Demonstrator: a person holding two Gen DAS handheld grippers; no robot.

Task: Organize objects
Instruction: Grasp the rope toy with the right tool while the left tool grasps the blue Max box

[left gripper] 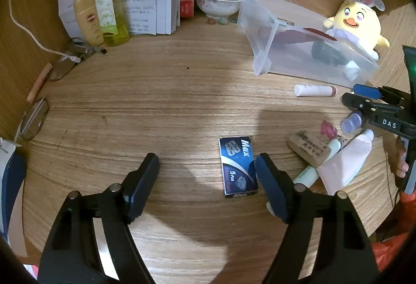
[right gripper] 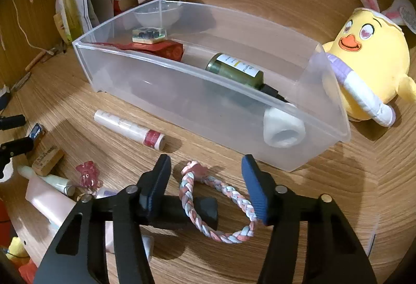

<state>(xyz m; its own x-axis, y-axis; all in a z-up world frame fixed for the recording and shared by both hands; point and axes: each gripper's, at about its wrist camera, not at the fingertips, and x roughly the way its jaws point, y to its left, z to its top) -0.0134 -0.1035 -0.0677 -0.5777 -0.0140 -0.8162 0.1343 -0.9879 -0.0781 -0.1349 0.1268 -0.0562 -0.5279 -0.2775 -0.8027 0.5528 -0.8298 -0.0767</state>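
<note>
1. We saw the right gripper (right gripper: 205, 180) with jaws apart, straddling a braided loop (right gripper: 215, 208) on the wooden table (right gripper: 338, 206); its right pad seemed to touch the braid, the left stood clear.
2. The left gripper (left gripper: 206, 167) was open on nothing, its right finger just beside a dark blue box (left gripper: 238, 167).
3. Beyond lay a white tube (right gripper: 130, 129).
4. Farther stood a clear bin (right gripper: 182, 91) holding a green bottle (right gripper: 235, 71), with a yellow plush chick (right gripper: 371, 55) at its end.
</note>
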